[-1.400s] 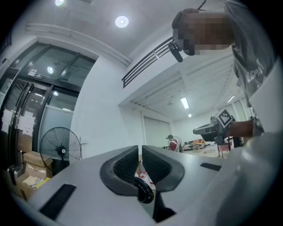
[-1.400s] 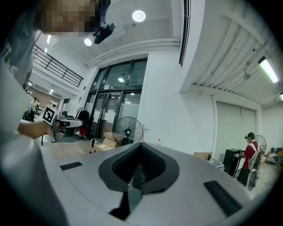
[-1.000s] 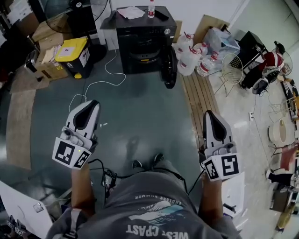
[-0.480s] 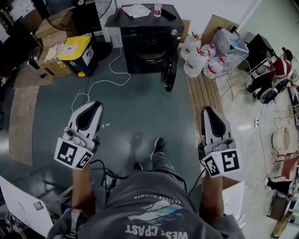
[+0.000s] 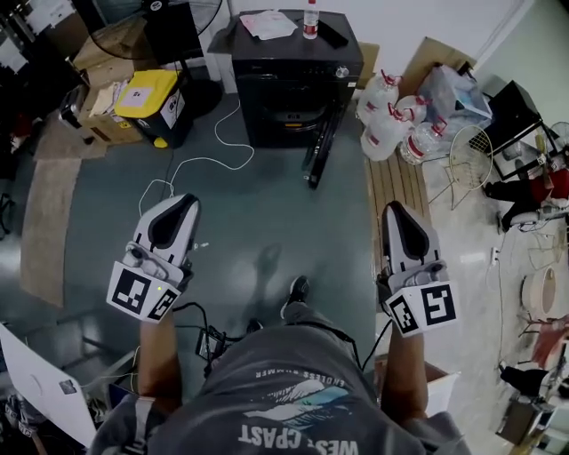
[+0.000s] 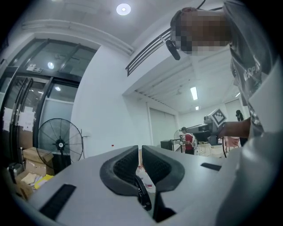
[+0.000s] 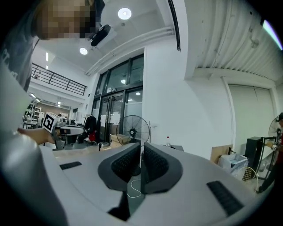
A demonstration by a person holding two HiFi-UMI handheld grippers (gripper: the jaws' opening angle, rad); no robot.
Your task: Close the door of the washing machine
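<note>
A black washing machine (image 5: 293,75) stands against the far wall in the head view. Its round door (image 5: 319,149) hangs open, swung out toward me on the right side. My left gripper (image 5: 178,210) is held level over the floor, well short of the machine and to its left; its jaws are shut with nothing between them. My right gripper (image 5: 396,216) is held level to the right, also far from the door, jaws shut and empty. In the left gripper view the shut gripper (image 6: 139,154) points past a standing fan (image 6: 60,143). The right gripper (image 7: 142,150) points toward a fan (image 7: 133,128).
A bottle (image 5: 310,18), papers and a remote lie on the machine's top. A yellow-lidded box (image 5: 149,99) and cardboard boxes sit at left, water jugs (image 5: 391,120) and a wooden pallet (image 5: 393,191) at right. A white cable (image 5: 197,164) runs across the grey floor. My feet (image 5: 299,291) are below.
Both grippers and I have moved forward toward the washing machine; it sits larger and lower in the head view. The door now shows more edge-on. Jaws stay shut.
</note>
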